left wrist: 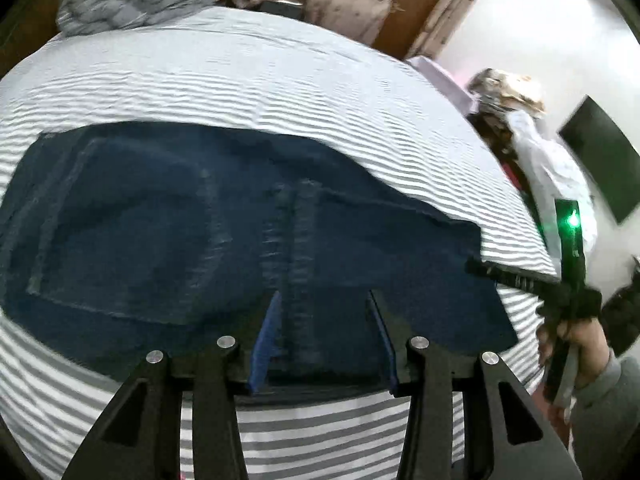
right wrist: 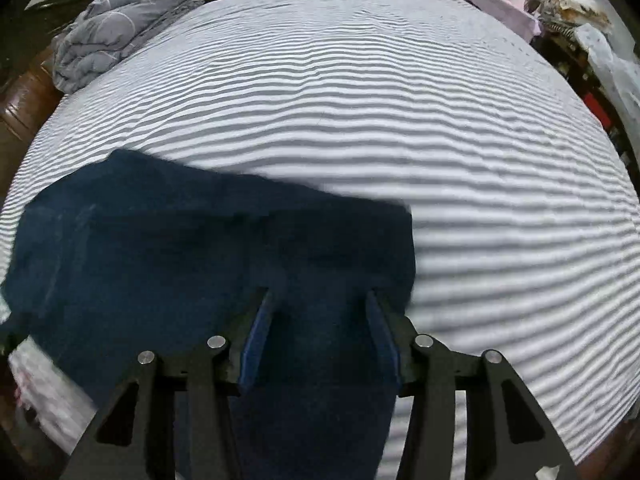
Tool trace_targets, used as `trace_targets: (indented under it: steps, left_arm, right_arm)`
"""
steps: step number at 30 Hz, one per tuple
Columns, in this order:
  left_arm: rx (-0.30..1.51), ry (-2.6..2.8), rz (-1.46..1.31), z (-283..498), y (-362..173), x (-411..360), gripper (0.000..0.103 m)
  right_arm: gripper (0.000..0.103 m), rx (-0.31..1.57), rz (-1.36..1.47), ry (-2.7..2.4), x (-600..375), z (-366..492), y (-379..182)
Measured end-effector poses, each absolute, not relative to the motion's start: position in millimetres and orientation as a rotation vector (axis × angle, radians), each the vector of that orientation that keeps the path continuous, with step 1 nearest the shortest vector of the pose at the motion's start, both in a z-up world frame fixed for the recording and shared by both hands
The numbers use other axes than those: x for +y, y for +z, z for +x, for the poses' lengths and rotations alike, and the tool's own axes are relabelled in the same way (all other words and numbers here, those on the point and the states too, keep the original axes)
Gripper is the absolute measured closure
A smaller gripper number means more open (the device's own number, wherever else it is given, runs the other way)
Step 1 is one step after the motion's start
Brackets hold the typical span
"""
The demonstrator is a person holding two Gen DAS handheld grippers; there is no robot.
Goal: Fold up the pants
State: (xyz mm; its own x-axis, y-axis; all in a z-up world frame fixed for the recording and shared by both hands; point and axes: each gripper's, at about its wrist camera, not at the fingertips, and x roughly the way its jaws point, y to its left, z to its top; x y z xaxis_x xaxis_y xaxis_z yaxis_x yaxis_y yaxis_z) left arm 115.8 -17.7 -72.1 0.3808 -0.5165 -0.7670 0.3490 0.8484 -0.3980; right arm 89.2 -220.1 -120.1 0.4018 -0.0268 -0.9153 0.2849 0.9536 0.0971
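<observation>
Dark blue jeans (left wrist: pixel 168 224) lie folded on a grey-and-white striped bed sheet (left wrist: pixel 256 80), back pocket and centre seam facing up. My left gripper (left wrist: pixel 324 300) is open, its blue-padded fingers spread just above the near edge of the jeans. The right gripper shows in the left wrist view (left wrist: pixel 520 280) at the jeans' right edge, held by a hand. In the right wrist view the jeans (right wrist: pixel 192 248) fill the lower left. My right gripper (right wrist: pixel 320 300) is open over the denim near its right edge, holding nothing.
A crumpled grey quilt (right wrist: pixel 120 32) lies at the bed's far left corner. A pink pillow (right wrist: pixel 500 4) and piled clothes (right wrist: pixel 572 4) sit beyond the far right edge. A wooden bed frame (right wrist: pixel 20 108) shows at the left. A white wall (left wrist: pixel 540 20) stands to the right.
</observation>
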Motion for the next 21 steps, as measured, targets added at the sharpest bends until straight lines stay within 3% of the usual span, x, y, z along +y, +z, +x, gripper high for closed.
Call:
trace_targets:
  steps: [8, 14, 18, 21]
  left_arm:
    - [1.109, -0.569, -0.057, 114.2, -109.4, -61.9, 0.058]
    - [1.083, -0.533, 0.073, 109.3, -126.1, -70.3, 0.058]
    - [1.035, -0.518, 0.170, 103.4, -130.5, -85.7, 0.058]
    - [1.037, -0.522, 0.146, 104.4, -132.1, -81.7, 0.058]
  right_arm:
    - [0.056, 1.201, 0.185, -0.171, -196.6, 5.7, -113.2]
    - [0.045, 1.241, 0.222, -0.199, -204.1, 7.0, -138.3]
    - [0.045, 1.249, 0.395, -0.184, -224.9, 6.9, -148.4]
    - [0.046, 1.248, 0.366, -0.186, -220.9, 5.6, -146.6]
